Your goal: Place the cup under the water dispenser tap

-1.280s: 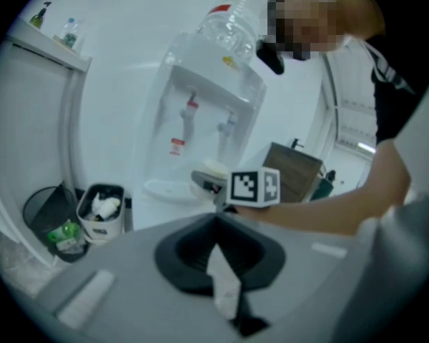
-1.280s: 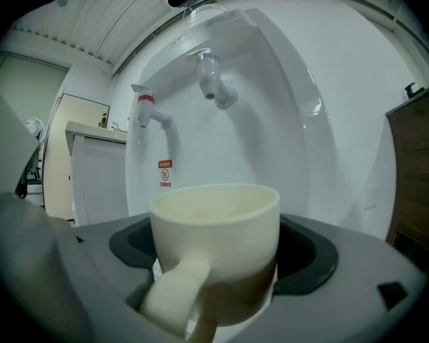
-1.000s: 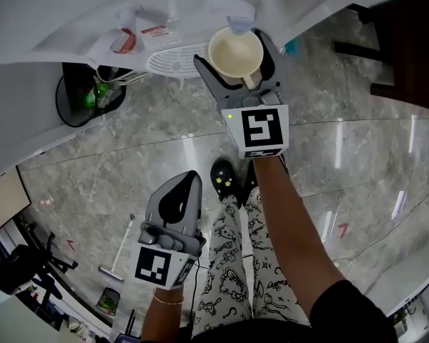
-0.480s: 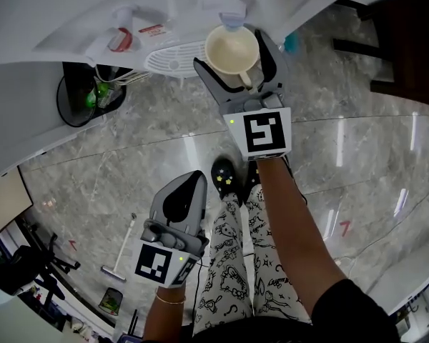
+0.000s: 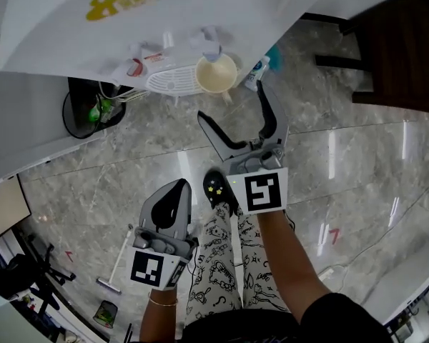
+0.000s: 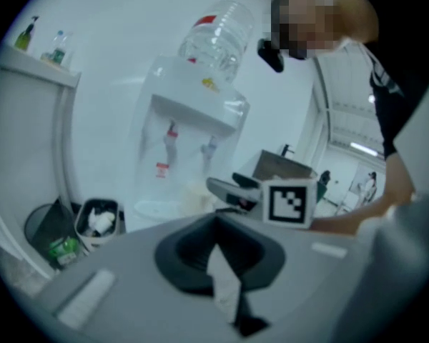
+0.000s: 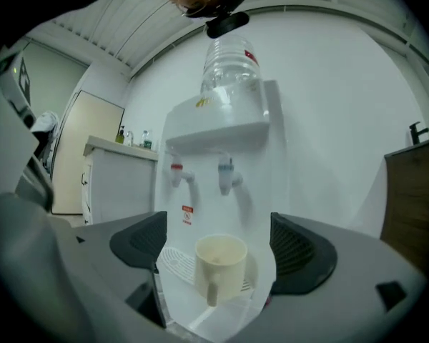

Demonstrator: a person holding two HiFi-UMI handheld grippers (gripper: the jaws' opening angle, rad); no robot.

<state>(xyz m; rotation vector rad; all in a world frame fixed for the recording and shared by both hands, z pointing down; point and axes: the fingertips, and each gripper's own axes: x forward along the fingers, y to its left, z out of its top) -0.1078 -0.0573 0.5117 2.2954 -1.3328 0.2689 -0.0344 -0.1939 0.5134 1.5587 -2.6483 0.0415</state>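
Above the marble floor [image 5: 129, 156], the right tool [image 5: 234, 104] is backing off, jaws wide and empty, leaving the cup [image 5: 216, 76] at its 12 o'clock, seemingly placed under the blue tap [image 5: 211, 47]; the left tool [image 5: 174, 191] is idling, pinched together.

A black bin [image 5: 66, 110] holding a green bottle [image 5: 94, 112] stands on marble floor [image 5: 357, 170].
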